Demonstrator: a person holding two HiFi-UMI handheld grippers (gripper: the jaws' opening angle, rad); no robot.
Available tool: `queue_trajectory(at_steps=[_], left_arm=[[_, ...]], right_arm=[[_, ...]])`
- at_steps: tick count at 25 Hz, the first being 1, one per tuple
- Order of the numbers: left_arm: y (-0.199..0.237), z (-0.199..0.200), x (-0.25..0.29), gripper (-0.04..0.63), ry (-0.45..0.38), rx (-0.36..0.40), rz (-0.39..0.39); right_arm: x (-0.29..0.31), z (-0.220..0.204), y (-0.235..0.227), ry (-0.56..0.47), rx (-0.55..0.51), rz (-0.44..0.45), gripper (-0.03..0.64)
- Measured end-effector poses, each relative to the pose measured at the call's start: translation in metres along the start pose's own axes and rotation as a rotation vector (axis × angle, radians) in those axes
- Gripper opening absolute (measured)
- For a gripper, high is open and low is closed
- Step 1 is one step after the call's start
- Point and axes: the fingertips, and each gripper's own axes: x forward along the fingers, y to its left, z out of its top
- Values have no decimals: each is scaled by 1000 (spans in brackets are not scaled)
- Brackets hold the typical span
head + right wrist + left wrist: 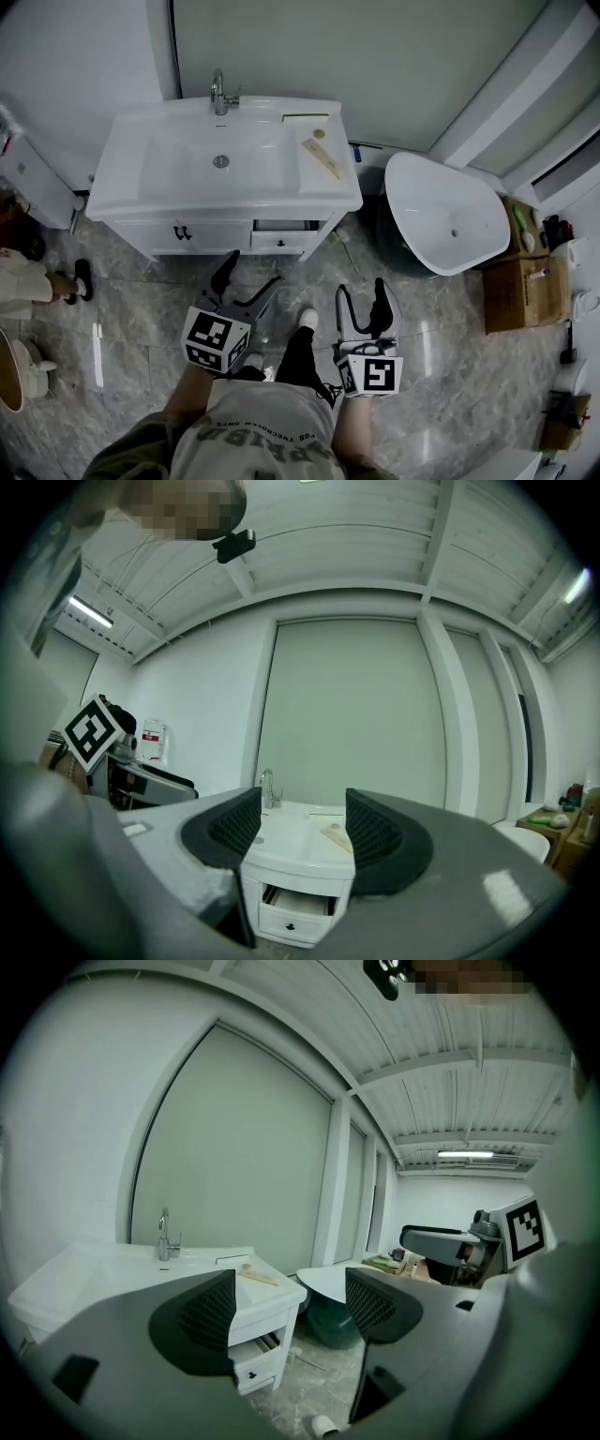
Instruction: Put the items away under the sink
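A white sink cabinet (234,202) stands against the wall, with a chrome tap (219,92) at its back. On the counter's right side lie a long cream-coloured flat item (323,157) and a small round piece (319,134). Below them a drawer (284,232) stands partly pulled out. The two cabinet doors (183,232) are closed. My left gripper (251,274) is open and empty, on the near side of the cabinet front and pointing at it. My right gripper (362,292) is open and empty, a little further back. The right gripper view shows the drawer (295,907) straight ahead.
A white oval tub (441,211) stands to the right of the cabinet, with cardboard boxes (520,281) beyond it. A white fixture (33,183) and another person's feet (75,281) are at the left. My own shoe (307,319) is between the grippers on the marble floor.
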Motion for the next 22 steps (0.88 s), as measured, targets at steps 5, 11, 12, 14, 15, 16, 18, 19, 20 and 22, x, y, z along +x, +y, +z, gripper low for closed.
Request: queue_trajectory(at_steps=[5,11,12,14,15,16,18,19,20,22], left_arm=[[15,3,44,350,12,-14,35],[30,24,110,350,9,-27,109],[33,27,123,350,8,-32,121],[38,34,149,350,9,-44,145],[39,38,162,349,9,-49,155],[41,42,175,350,8,-53,166],[44,50,199,350,5,-63,190],[46,54,210,350,4,-69,203],[48,57,220,350,4,-74,216],[54,61,237,350,6,-83,242]], right_arm=[[43,-16,-35,24,-3,22,272],[114,-20,-90,25,-8,90,272],[127,-20,-100,24,-8,103,272],[153,-22,-119,26,-7,131,272],[166,-23,-128,28,-4,145,272],[179,-25,-137,31,-3,161,272],[205,-26,-154,40,-7,196,272],[218,-27,-162,45,-12,216,272],[230,-29,-168,49,-15,234,272],[255,-35,-180,57,-17,267,272]])
